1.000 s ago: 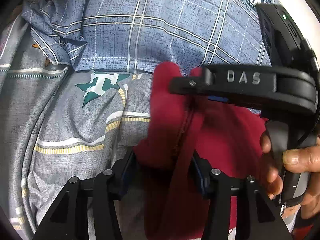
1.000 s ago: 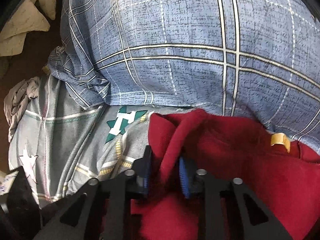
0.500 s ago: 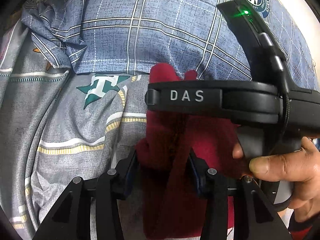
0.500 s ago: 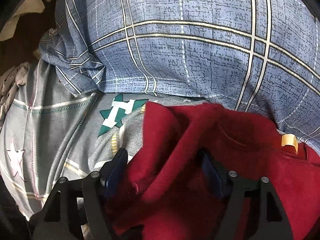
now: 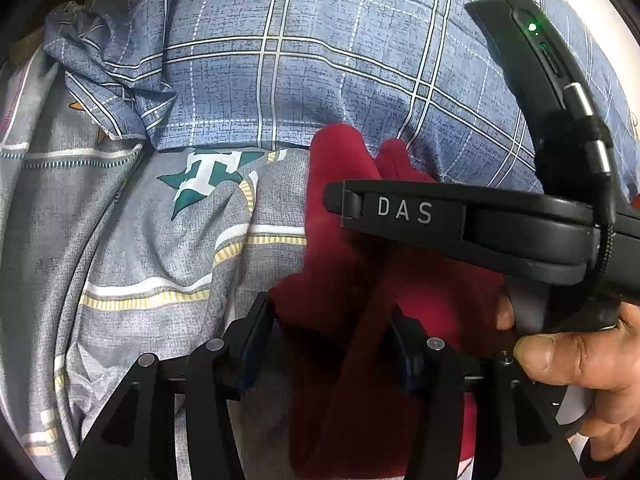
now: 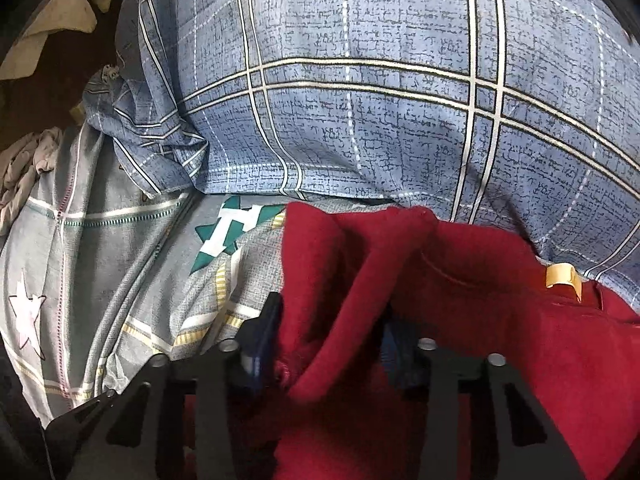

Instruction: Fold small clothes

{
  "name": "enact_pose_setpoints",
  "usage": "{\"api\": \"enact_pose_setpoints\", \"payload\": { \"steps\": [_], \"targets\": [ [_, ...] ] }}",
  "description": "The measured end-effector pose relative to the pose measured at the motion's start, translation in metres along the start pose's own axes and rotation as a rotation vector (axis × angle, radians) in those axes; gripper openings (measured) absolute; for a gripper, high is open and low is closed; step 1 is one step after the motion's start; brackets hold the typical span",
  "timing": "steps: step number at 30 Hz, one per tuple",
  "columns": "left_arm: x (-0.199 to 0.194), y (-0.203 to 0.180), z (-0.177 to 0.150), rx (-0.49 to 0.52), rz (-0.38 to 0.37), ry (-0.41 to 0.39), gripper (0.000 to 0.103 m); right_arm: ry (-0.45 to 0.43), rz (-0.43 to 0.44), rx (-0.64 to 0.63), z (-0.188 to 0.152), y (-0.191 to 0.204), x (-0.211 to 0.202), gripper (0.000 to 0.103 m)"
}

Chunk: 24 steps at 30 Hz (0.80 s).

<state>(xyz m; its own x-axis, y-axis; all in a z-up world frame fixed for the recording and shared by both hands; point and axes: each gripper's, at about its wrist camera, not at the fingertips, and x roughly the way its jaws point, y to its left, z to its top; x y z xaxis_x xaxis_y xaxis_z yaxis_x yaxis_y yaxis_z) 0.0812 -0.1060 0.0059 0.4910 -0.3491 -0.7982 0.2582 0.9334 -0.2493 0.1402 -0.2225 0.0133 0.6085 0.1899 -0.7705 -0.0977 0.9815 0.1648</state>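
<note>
Right gripper [image 6: 330, 336] has narrowed since half a second ago, its jaws now partly closed around a ridge of the red garment [image 6: 480, 320], and it has slid back rightward in the left view. Left gripper [image 5: 332, 344] clamps a fold of the same garment between its pads. Right hand [image 5: 576, 364] grips its handle at lower right. Red cloth rests on the grey sheet [image 5: 120, 240], just beside the blue plaid pillow [image 5: 320, 60].
</note>
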Motion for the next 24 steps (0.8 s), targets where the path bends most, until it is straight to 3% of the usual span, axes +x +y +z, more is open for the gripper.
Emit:
{"api": "enact_pose_setpoints", "payload": {
  "steps": [7, 10, 12, 14, 21, 24],
  "targets": [
    [0.001, 0.001, 0.0, 0.001, -0.002, 0.009, 0.054, -0.005, 0.014, 0.021, -0.002, -0.004, -0.004, 0.04],
    [0.0, -0.001, 0.0, 0.01, -0.01, 0.008, 0.046, -0.008, 0.018, 0.031, -0.002, -0.005, -0.006, 0.038],
    [-0.004, -0.003, 0.001, 0.014, -0.018, 0.005, 0.035, -0.013, 0.018, 0.026, -0.003, -0.004, -0.008, 0.034],
    [-0.01, -0.006, 0.002, 0.018, -0.029, 0.002, 0.033, -0.024, 0.023, 0.024, -0.003, -0.003, -0.012, 0.027],
    [-0.045, -0.024, 0.005, 0.055, -0.059, -0.062, 0.032, -0.095, 0.09, 0.066, -0.004, -0.021, -0.057, 0.023],
    [-0.052, -0.029, 0.002, 0.068, -0.055, -0.07, 0.032, -0.109, 0.078, 0.058, -0.006, -0.024, -0.072, 0.022]
  ]
}}
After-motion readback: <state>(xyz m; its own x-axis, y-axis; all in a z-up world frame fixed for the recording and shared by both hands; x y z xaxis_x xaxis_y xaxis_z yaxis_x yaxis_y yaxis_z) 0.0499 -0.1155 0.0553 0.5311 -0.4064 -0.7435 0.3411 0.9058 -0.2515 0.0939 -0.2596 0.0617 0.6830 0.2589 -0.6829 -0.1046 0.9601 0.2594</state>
